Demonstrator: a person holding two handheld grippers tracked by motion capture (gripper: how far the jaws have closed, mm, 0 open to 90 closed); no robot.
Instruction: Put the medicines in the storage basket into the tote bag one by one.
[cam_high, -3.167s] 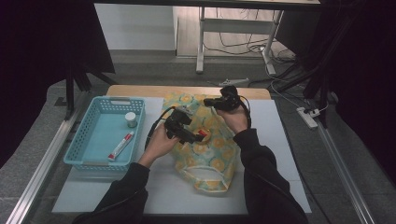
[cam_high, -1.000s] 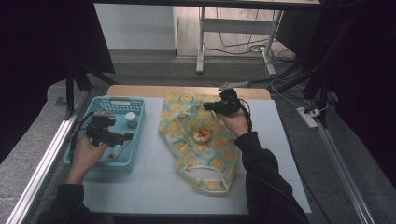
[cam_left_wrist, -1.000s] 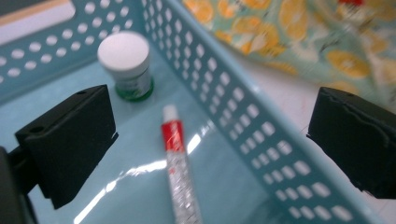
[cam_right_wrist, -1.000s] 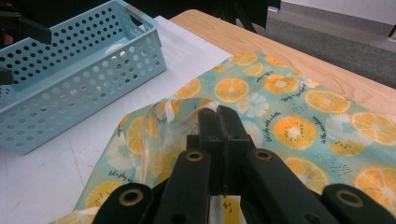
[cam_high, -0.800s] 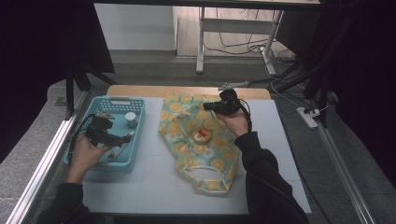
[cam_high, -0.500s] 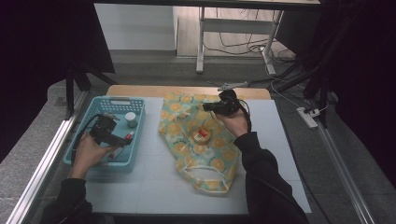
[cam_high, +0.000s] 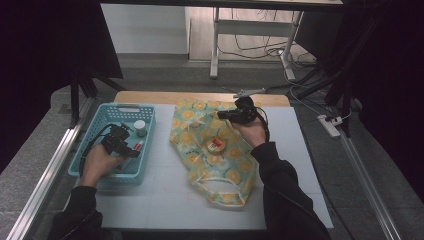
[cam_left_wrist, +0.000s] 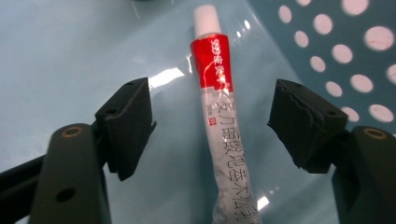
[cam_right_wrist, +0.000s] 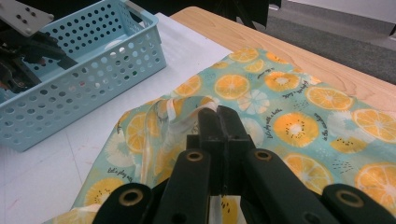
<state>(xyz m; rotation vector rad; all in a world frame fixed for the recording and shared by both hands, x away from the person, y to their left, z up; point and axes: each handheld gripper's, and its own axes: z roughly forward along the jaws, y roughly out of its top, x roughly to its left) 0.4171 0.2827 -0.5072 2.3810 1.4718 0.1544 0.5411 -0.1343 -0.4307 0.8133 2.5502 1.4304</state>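
A red-and-white tube (cam_left_wrist: 223, 126) with a white cap lies on the floor of the blue basket (cam_high: 107, 112). My left gripper (cam_left_wrist: 212, 123) is open, one jaw on each side of the tube without touching it; in the high view the left gripper (cam_high: 129, 148) is low inside the basket. A cloth bag (cam_high: 220, 165) printed with orange slices lies on the table's middle. My right gripper (cam_right_wrist: 218, 122) is shut on a raised fold at the bag's (cam_right_wrist: 289, 121) upper edge, also seen as the right gripper (cam_high: 222, 116). A small round tin (cam_high: 216, 145) with a red label rests at the bag.
A white-capped jar (cam_high: 140, 127) stands at the basket's far right corner. The white table mat (cam_high: 165, 200) lies under bag and basket, with a wooden table edge (cam_high: 200, 97) behind. The perforated basket wall (cam_right_wrist: 93, 70) is left of the bag.
The left gripper has left the bag, where the round tin now lies, and moved into the basket, settling over the tube. The right gripper has stayed on the bag's edge.
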